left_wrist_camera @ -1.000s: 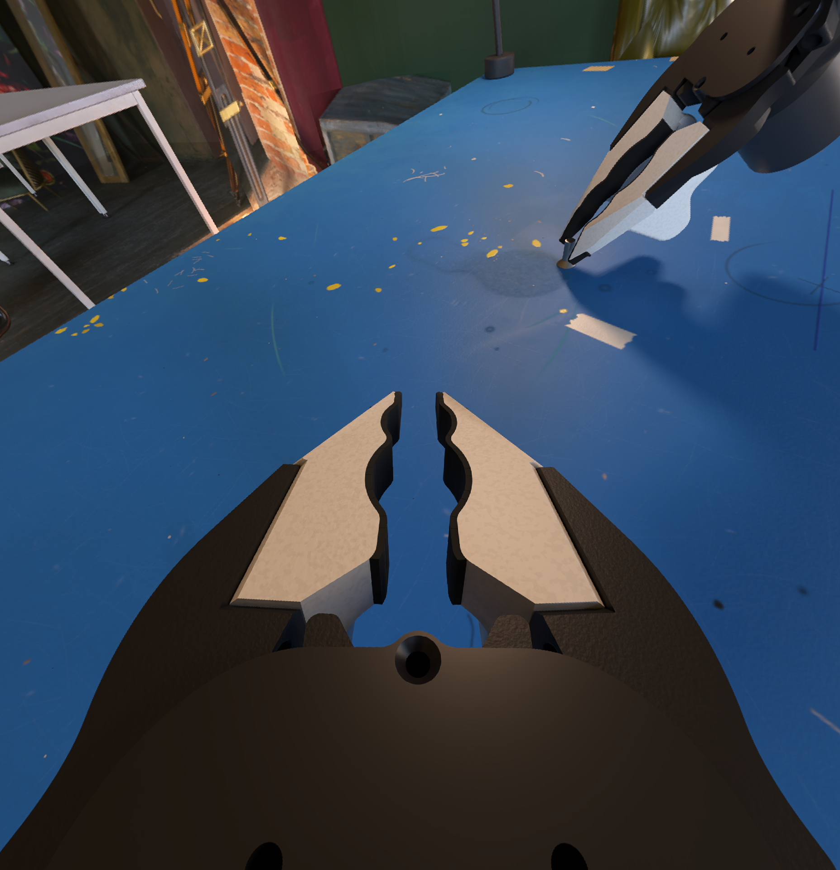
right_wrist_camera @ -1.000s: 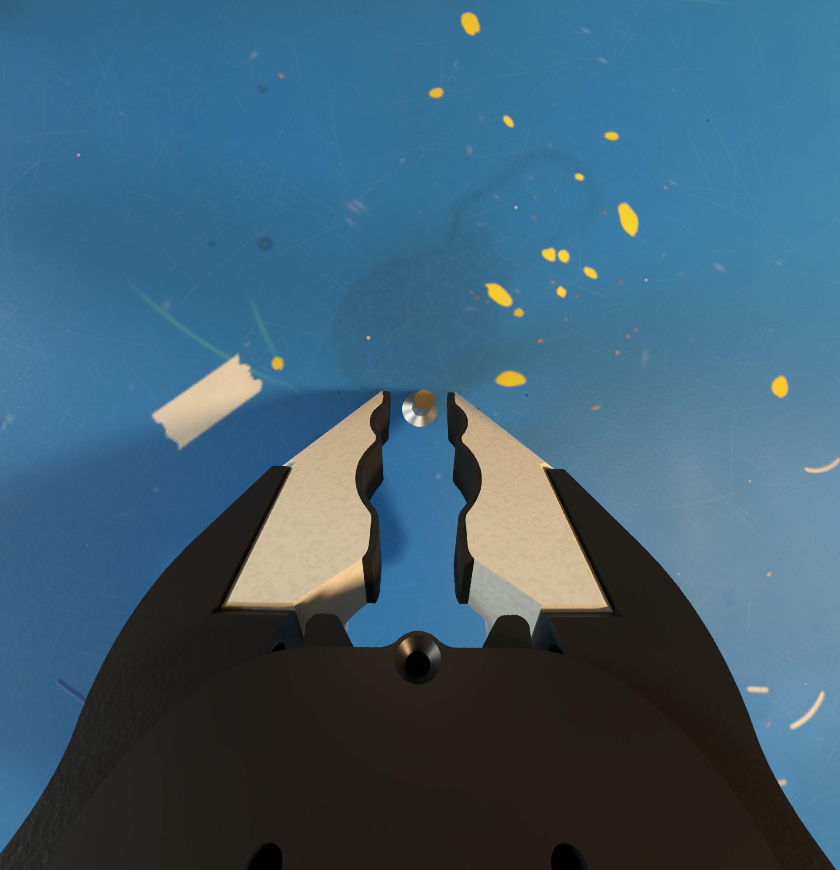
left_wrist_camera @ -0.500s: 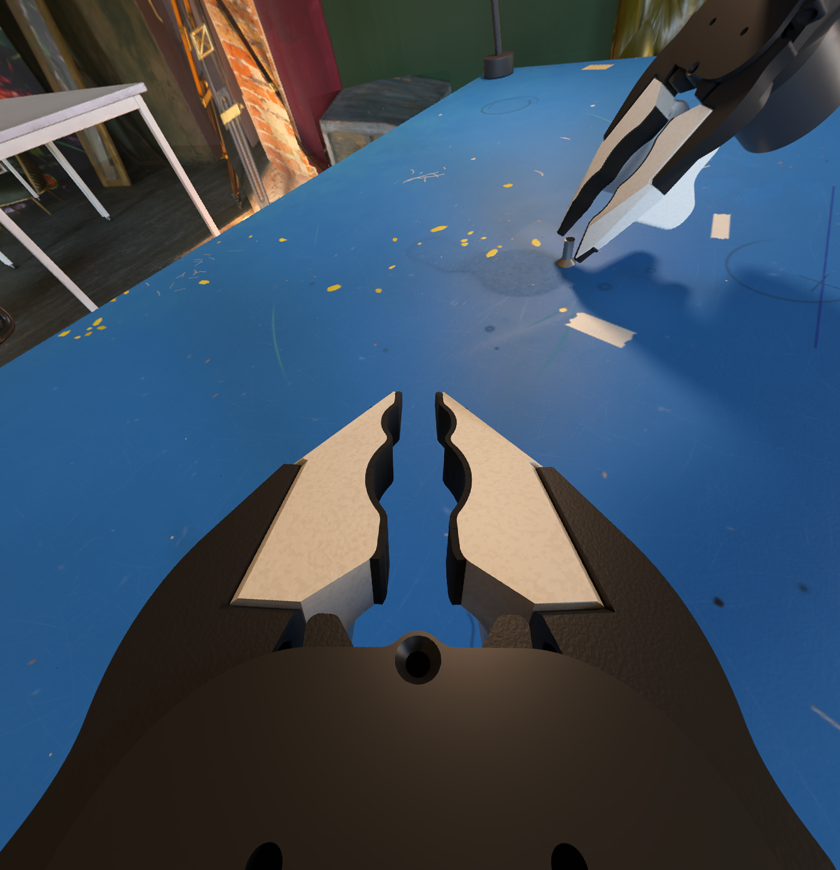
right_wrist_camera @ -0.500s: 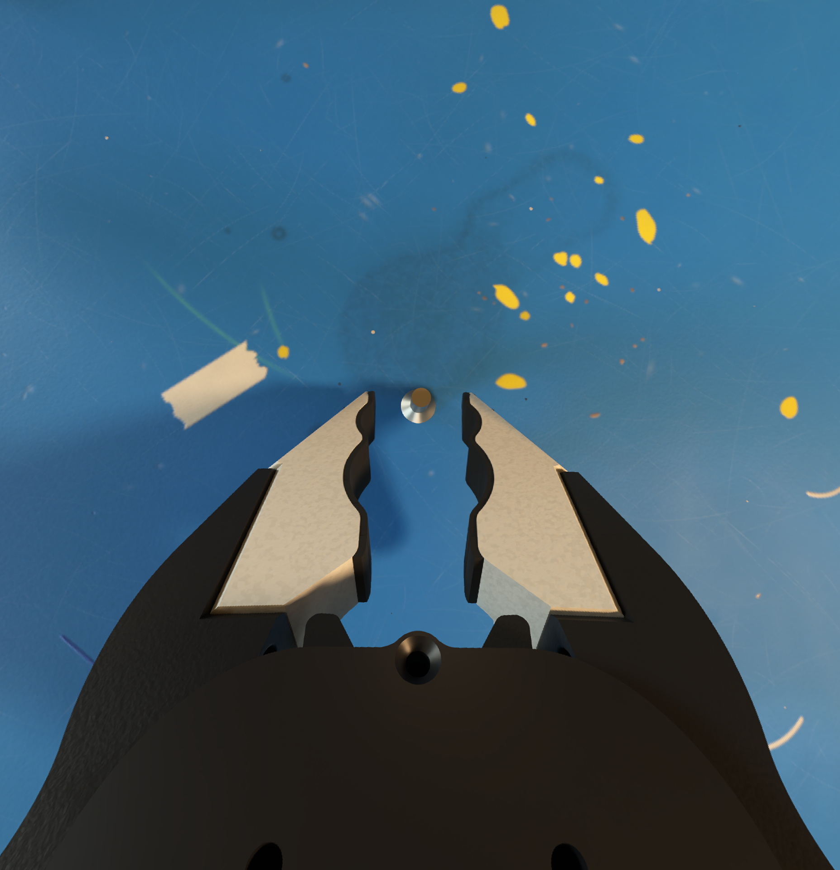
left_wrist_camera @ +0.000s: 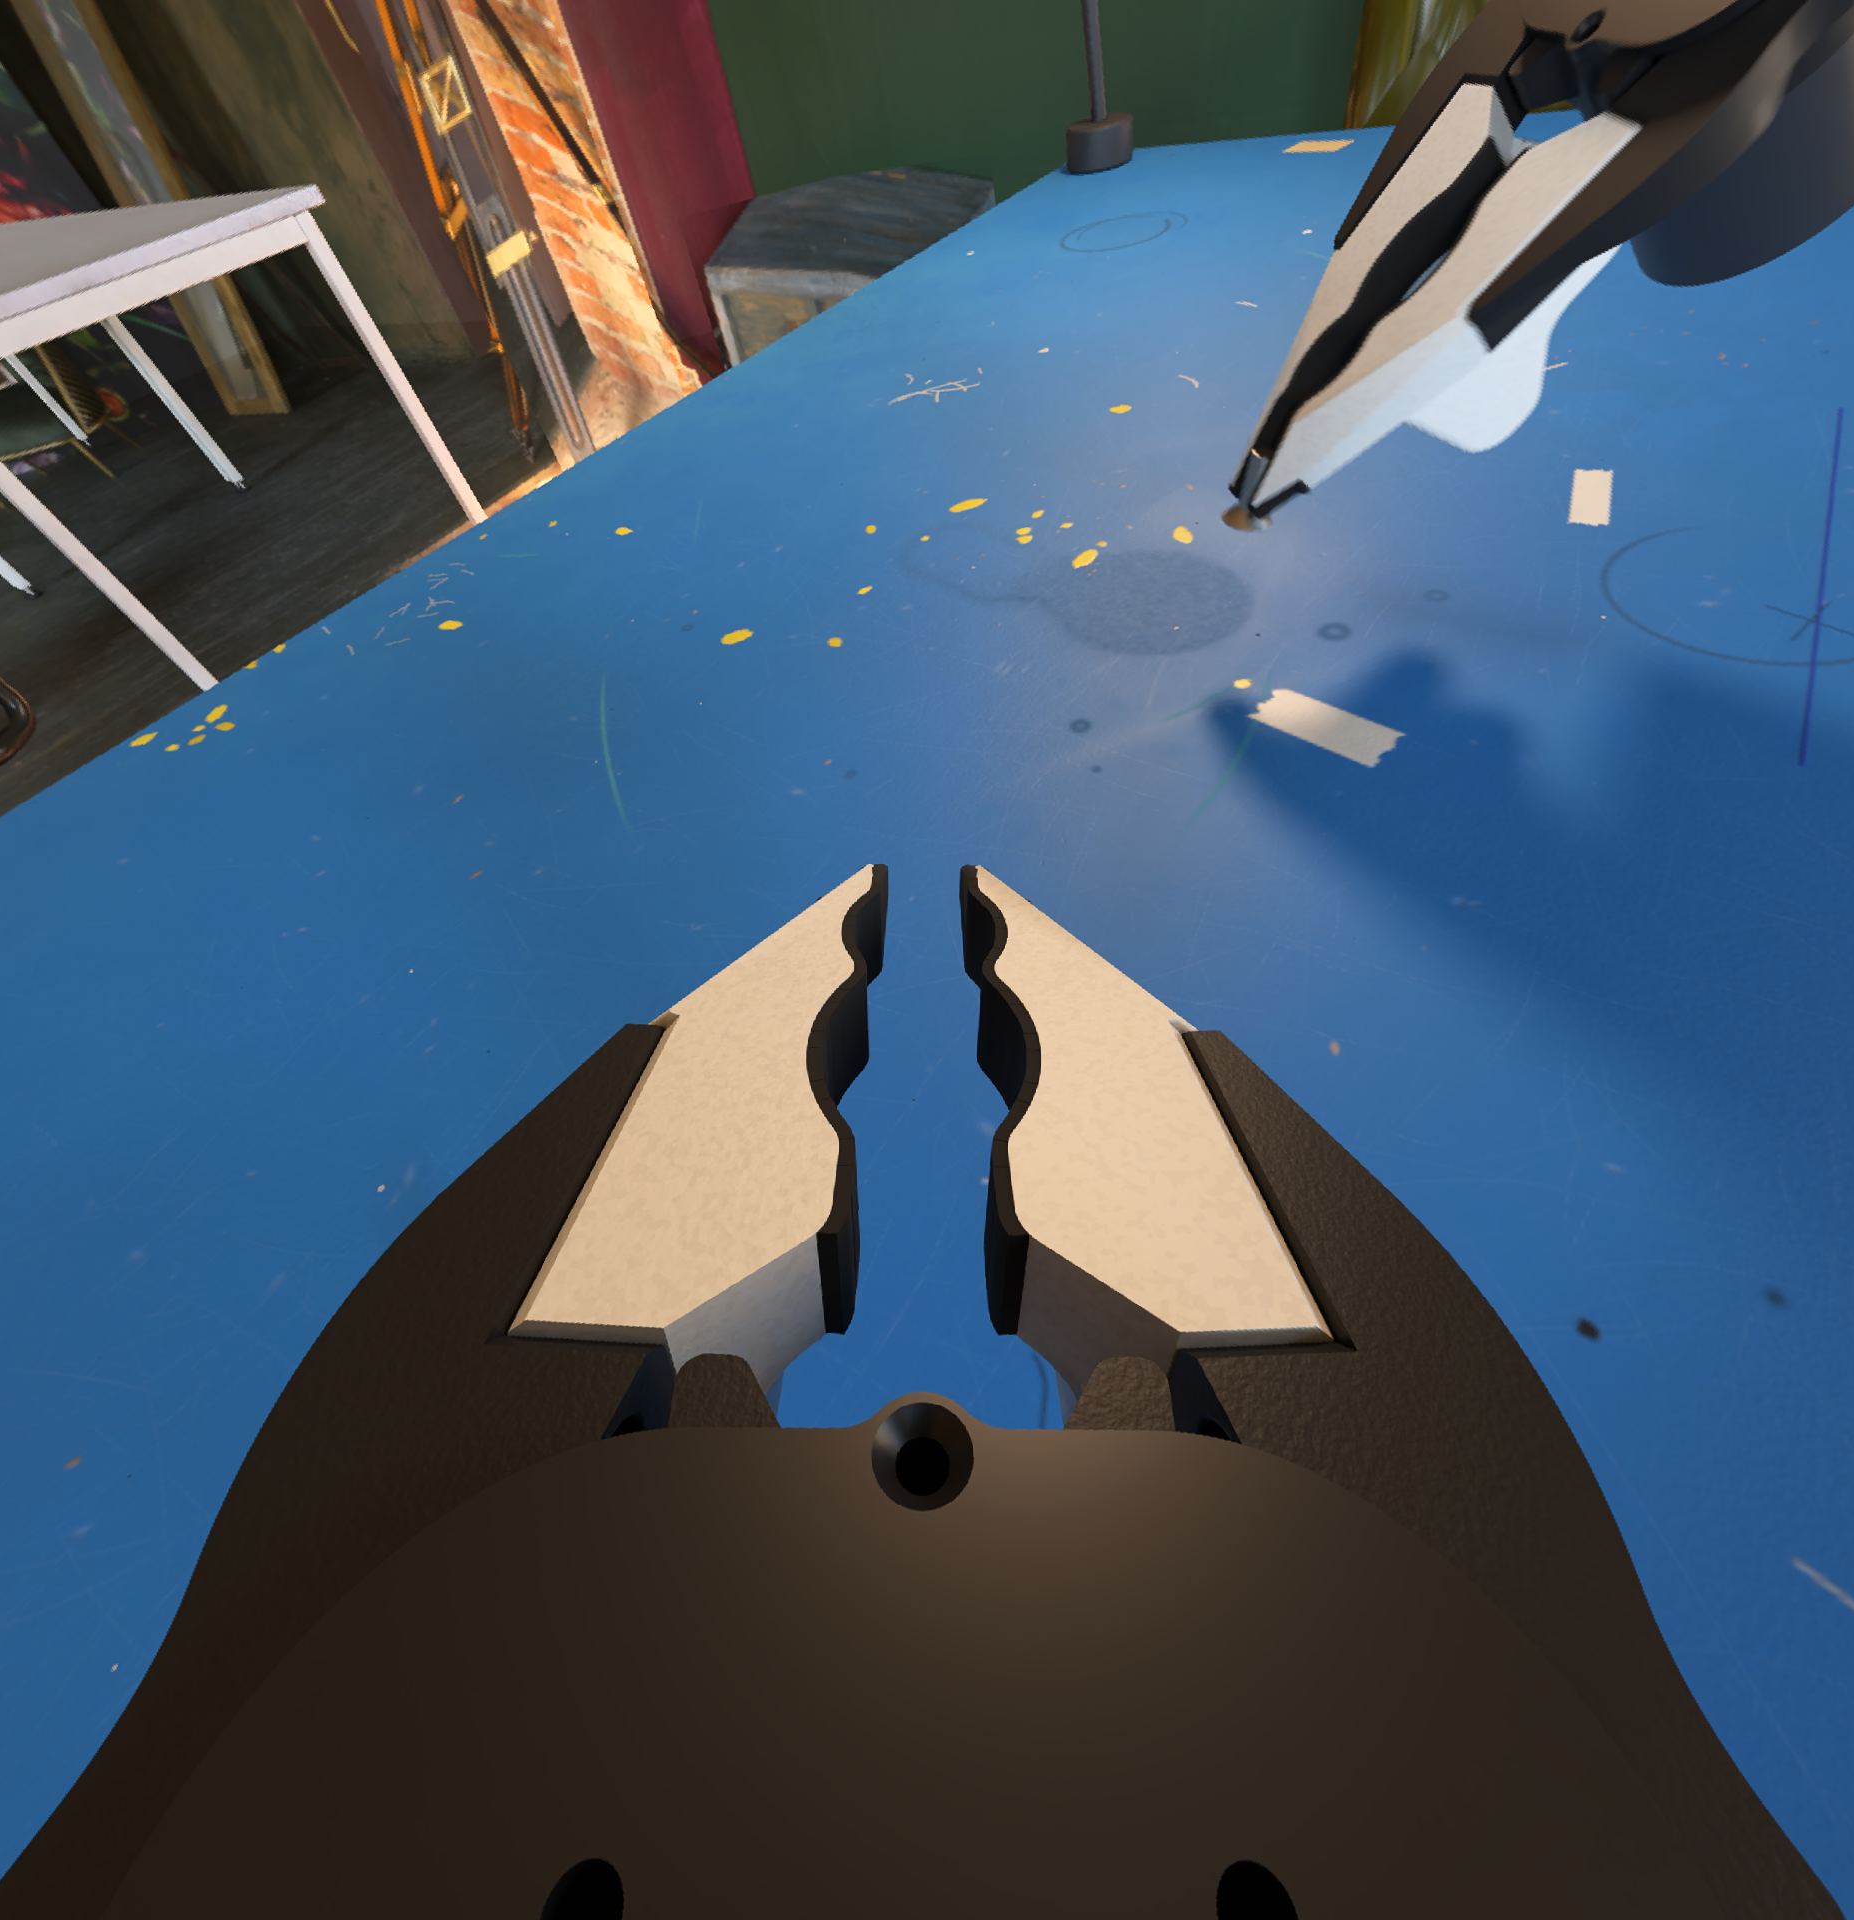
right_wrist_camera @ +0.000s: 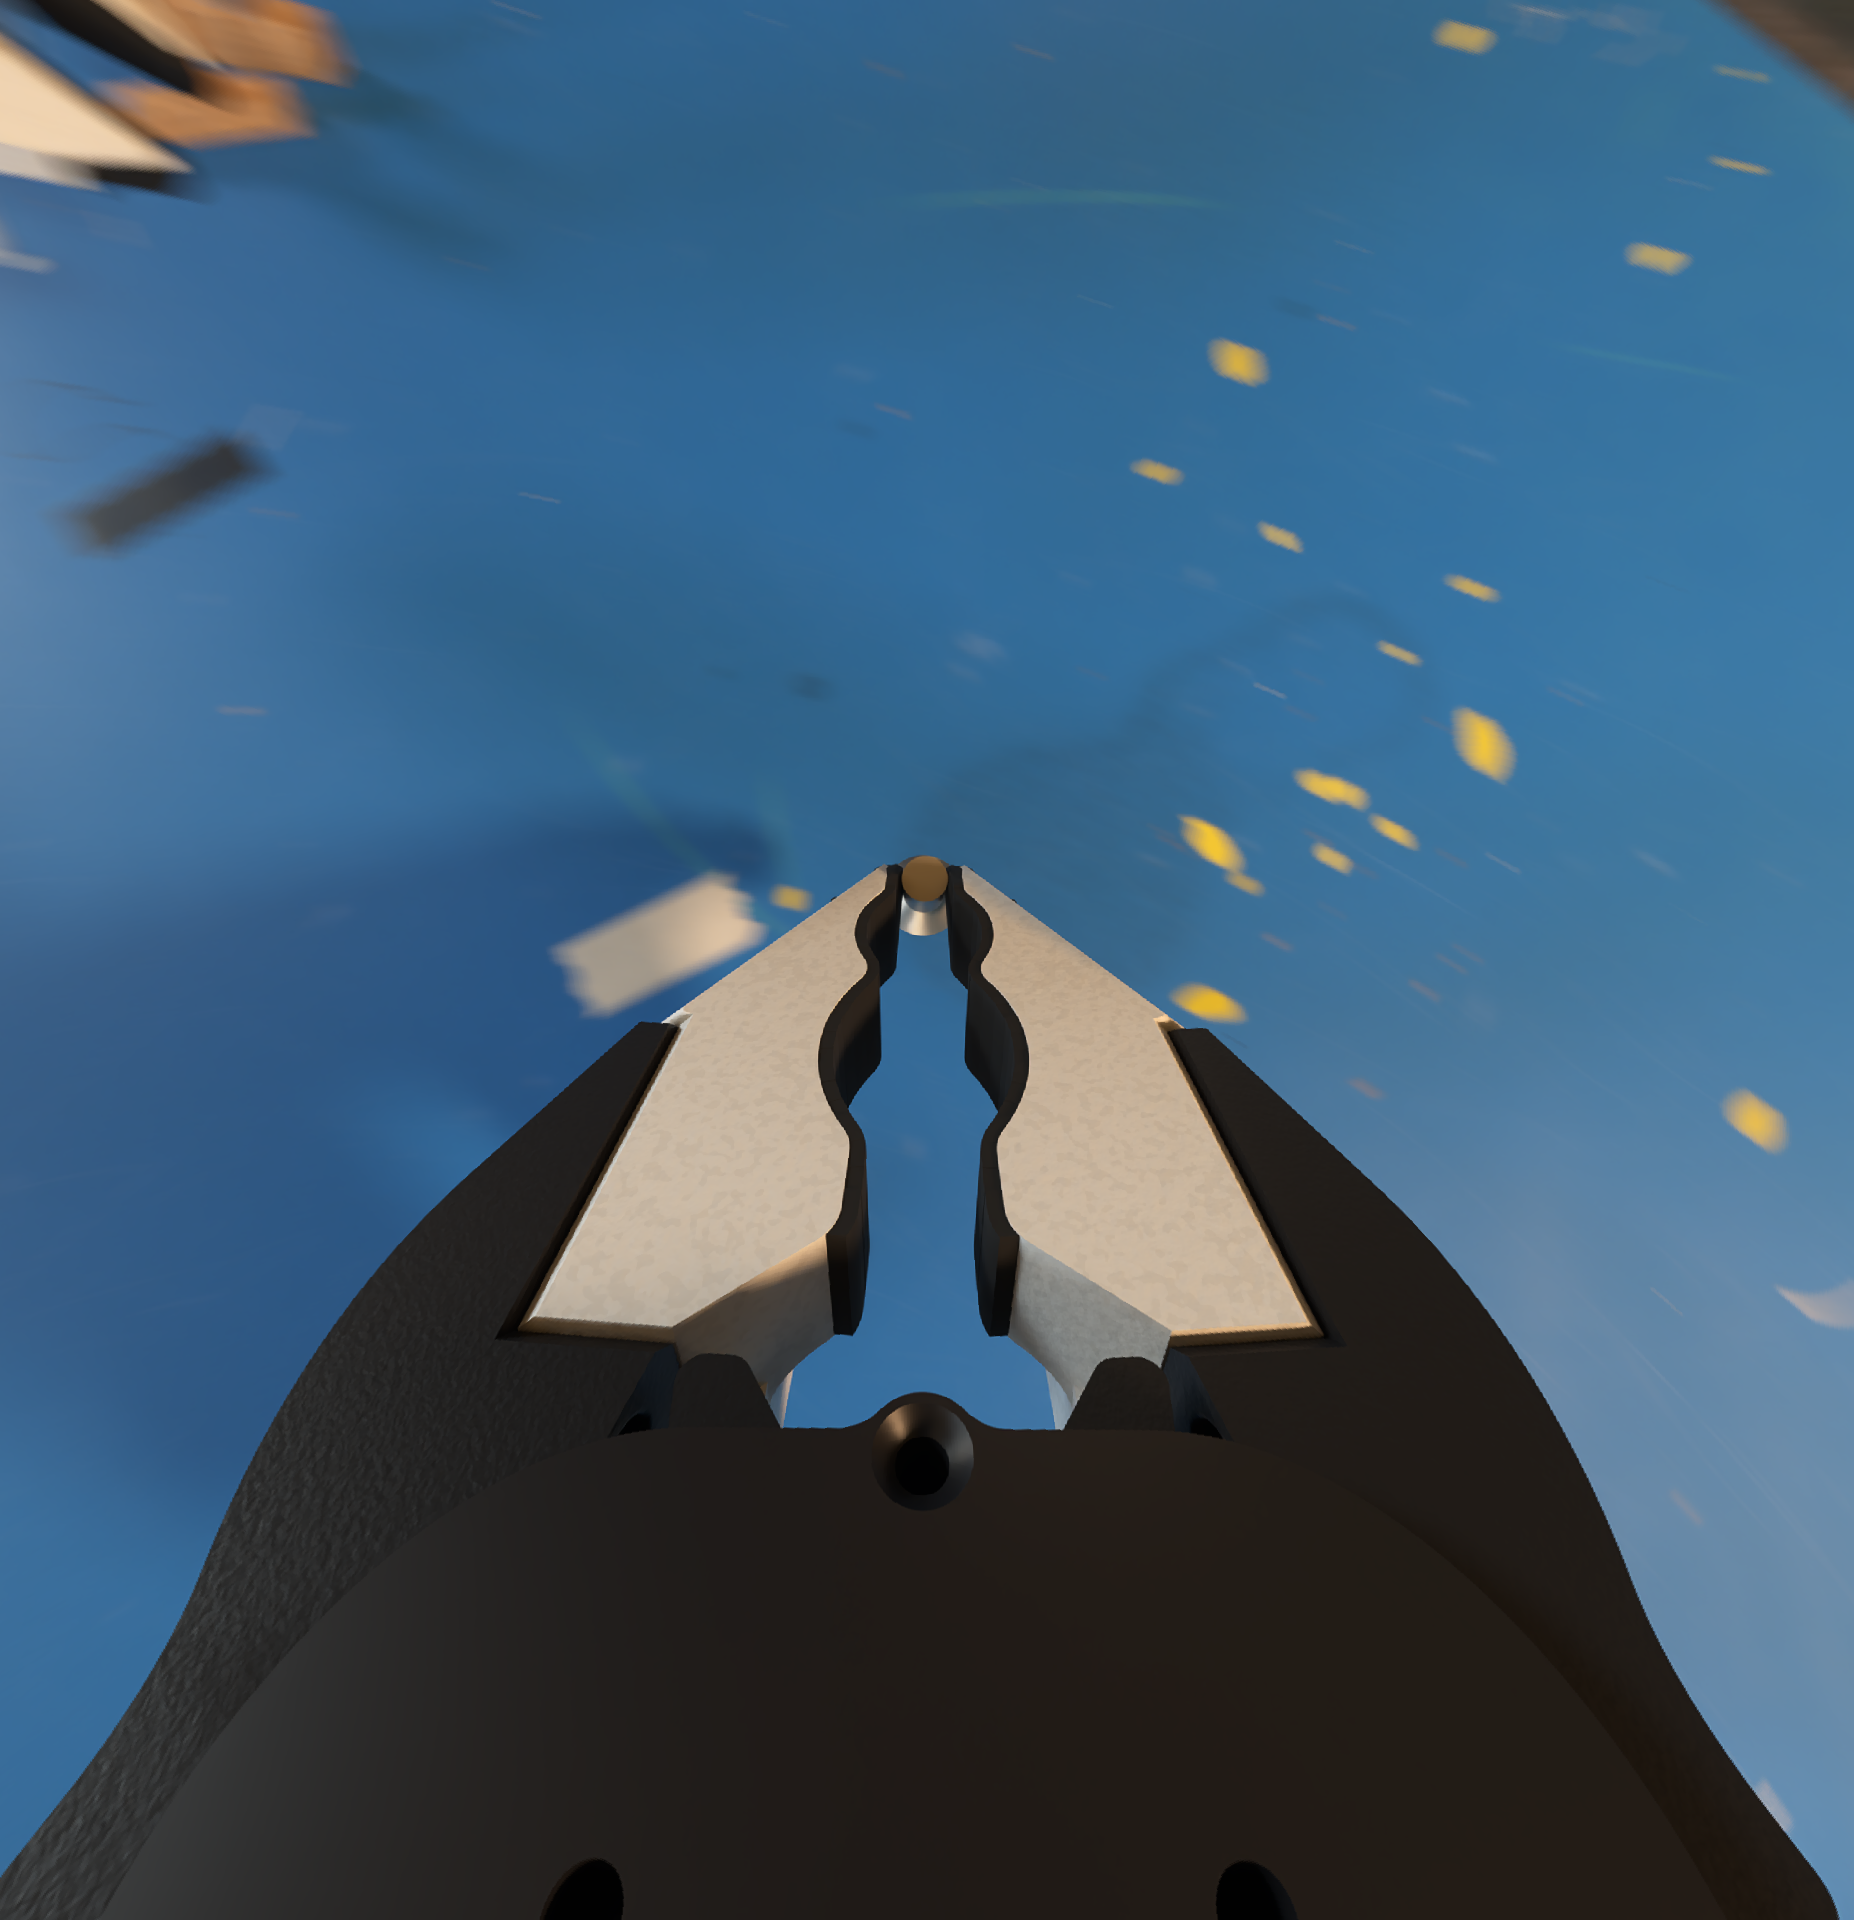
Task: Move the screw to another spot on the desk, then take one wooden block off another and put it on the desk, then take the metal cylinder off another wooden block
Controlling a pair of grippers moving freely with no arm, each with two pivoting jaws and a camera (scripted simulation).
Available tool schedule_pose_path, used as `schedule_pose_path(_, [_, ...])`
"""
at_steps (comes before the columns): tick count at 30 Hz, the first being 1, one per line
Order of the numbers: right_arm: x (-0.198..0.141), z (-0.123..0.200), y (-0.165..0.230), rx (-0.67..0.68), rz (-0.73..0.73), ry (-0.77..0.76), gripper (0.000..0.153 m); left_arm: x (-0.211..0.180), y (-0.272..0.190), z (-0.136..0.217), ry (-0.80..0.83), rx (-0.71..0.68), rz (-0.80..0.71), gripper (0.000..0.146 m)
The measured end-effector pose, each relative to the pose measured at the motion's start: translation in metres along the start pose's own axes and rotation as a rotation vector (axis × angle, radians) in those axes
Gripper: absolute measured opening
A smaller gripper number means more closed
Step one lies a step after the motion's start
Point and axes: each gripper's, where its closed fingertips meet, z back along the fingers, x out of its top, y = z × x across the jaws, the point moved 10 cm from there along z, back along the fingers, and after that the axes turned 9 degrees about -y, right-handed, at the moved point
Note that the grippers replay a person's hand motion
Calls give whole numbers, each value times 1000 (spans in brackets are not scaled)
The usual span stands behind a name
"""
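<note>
The small metal screw point(right_wrist_camera: 923, 881) with a brass-coloured end is pinched between the tips of my right gripper point(right_wrist_camera: 923, 896), which is shut on it. In the left wrist view the right gripper point(left_wrist_camera: 1255, 501) hangs at the upper right and holds the screw point(left_wrist_camera: 1240, 516) just above the blue desk point(left_wrist_camera: 487, 987). My left gripper point(left_wrist_camera: 921, 883) is low over the desk, empty, its jaws a narrow gap apart. The right wrist view is motion-blurred. Blurred beige and brown shapes point(right_wrist_camera: 175, 94) show at its top left; I cannot tell what they are. No metal cylinder shows.
A strip of tape point(left_wrist_camera: 1328, 727) lies on the desk near a dark stain point(left_wrist_camera: 1141, 603) and yellow paint flecks. The desk's left edge point(left_wrist_camera: 383, 603) drops to the floor, with a white table point(left_wrist_camera: 123, 260) beyond. A dark stand base point(left_wrist_camera: 1099, 140) sits at the far edge.
The right gripper closed on the screw and lifted it off the desk, swinging its view. The left gripper has not moved.
</note>
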Motion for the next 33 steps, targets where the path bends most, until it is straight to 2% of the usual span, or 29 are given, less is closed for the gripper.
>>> schedule_pose_path(3, [14, -12, 33, 257, 28, 35, 8, 0, -1, 0, 8, -2, -3, 14])
schedule_pose_path(6, [17, -29, 58, 272, 131, 59, 8, -1, -1, 0, 10, 0, -12, 14])
schedule_pose_path(10, [13, -45, 68, 318, 109, 83, 8, -1, 0, 1, 9, 4, -5, 14])
schedule_pose_path(18, [11, -57, 76, 266, 211, 151, 8, 0, -1, 2, 5, 6, -4, 14])
schedule_pose_path(28, [8, -57, 73, 234, 172, 134, 8, 0, -2, 2, 8, -1, -6, 14])
schedule_pose_path(31, [8, -54, 70, 233, 136, 111, 35, 0, -2, 2, 8, -3, -7, 14])
schedule_pose_path(33, [10, -49, 68, 226, 111, 70, 40, 0, -2, 1, 10, -5, -7, 14])
